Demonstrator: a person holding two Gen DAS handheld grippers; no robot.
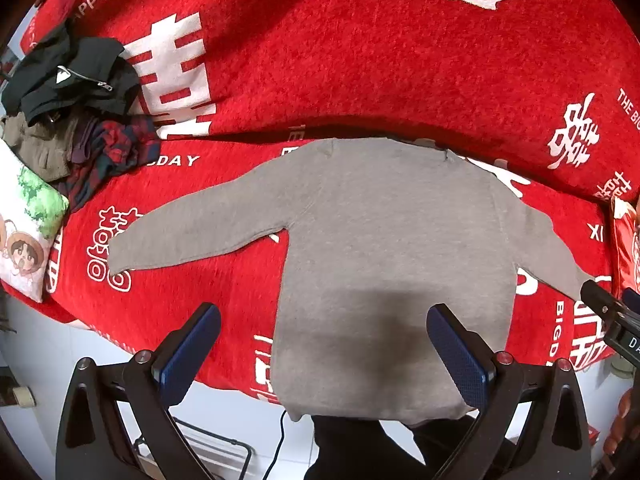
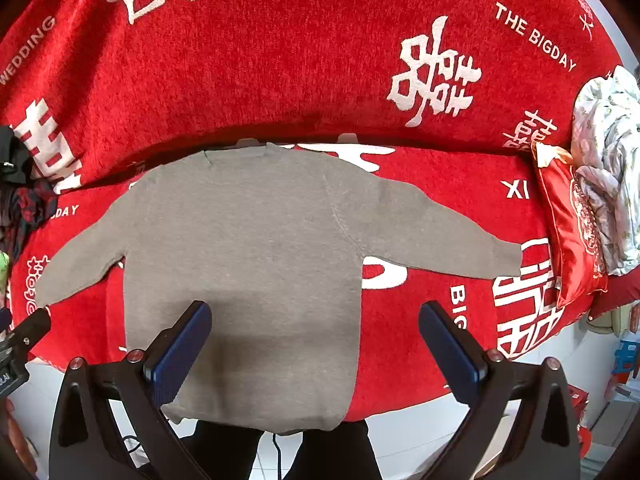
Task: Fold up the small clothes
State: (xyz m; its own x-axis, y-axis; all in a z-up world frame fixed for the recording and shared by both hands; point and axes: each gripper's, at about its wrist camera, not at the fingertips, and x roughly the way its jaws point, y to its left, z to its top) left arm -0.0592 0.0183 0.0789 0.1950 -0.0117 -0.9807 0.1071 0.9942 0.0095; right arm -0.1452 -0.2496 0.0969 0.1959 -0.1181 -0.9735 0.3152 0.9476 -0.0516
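Note:
A small grey sweater (image 1: 384,264) lies flat and spread out on the red blanket, both sleeves stretched sideways, its hem hanging over the front edge. It also shows in the right wrist view (image 2: 248,264). My left gripper (image 1: 324,316) is open and empty, hovering above the sweater's lower left part. My right gripper (image 2: 316,312) is open and empty above the sweater's lower right part. The right gripper's tip shows in the left wrist view (image 1: 608,304) near the right sleeve's cuff. The left gripper's tip shows in the right wrist view (image 2: 28,328) near the left cuff.
The red blanket (image 1: 400,60) with white lettering covers a sofa. A pile of dark clothes (image 1: 76,96) lies at the left, beside a cartoon cushion (image 1: 24,236). A red cushion (image 2: 572,232) and a pale patterned cloth (image 2: 612,160) lie at the right. White floor lies below the front edge.

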